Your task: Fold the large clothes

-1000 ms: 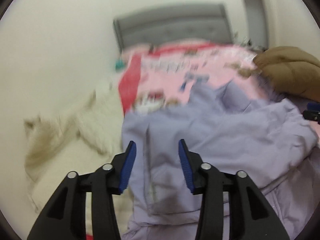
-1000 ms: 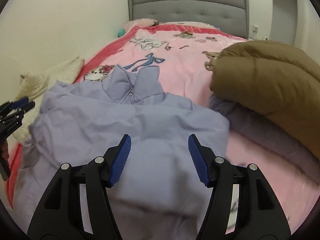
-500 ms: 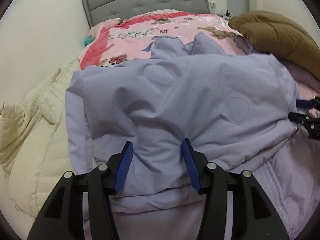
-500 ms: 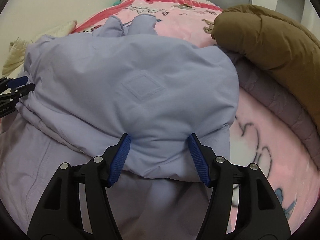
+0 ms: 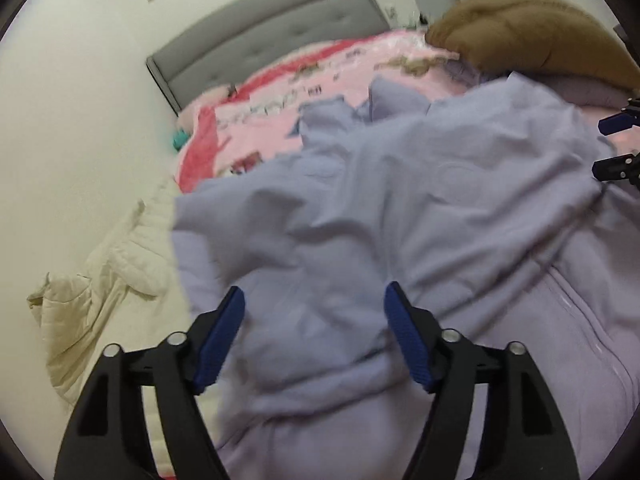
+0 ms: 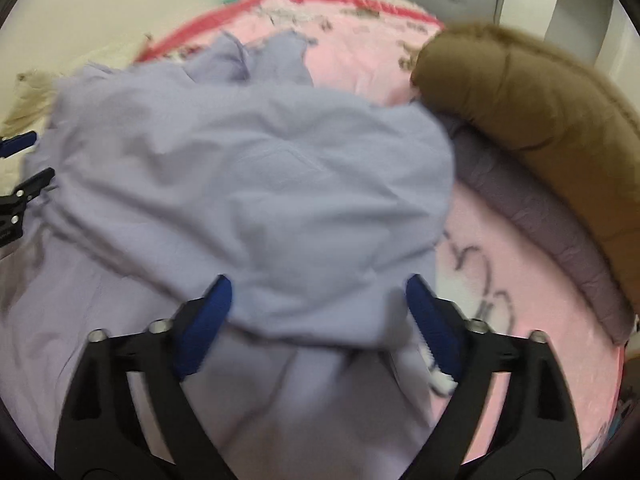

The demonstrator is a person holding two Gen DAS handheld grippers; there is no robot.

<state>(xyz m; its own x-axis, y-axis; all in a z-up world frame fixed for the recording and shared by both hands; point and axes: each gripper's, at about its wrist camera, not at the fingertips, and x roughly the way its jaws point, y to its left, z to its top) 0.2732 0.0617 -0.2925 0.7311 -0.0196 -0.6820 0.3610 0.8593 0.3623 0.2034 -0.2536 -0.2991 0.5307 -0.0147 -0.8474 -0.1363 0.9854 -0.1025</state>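
Observation:
A large lavender padded jacket (image 5: 380,208) lies on the pink bed, its upper half folded down over the lower half, collar pointing to the headboard. It fills the right wrist view (image 6: 248,176) too. My left gripper (image 5: 314,320) is open wide over the jacket's left part, with fabric lying between the blue pads. My right gripper (image 6: 318,308) is open wide over the folded edge on the right side, with nothing clamped. Each gripper shows at the edge of the other's view.
A pink cartoon blanket (image 6: 360,36) covers the bed, with a grey headboard (image 5: 272,40) behind. A brown puffy coat (image 6: 520,120) lies on a mauve garment (image 6: 540,232) at the right. A cream quilted coat (image 5: 116,280) lies against the left wall.
Both grippers have opened wider and let go of the jacket fold they had carried down. They have pulled back slightly; the jacket rests folded on itself.

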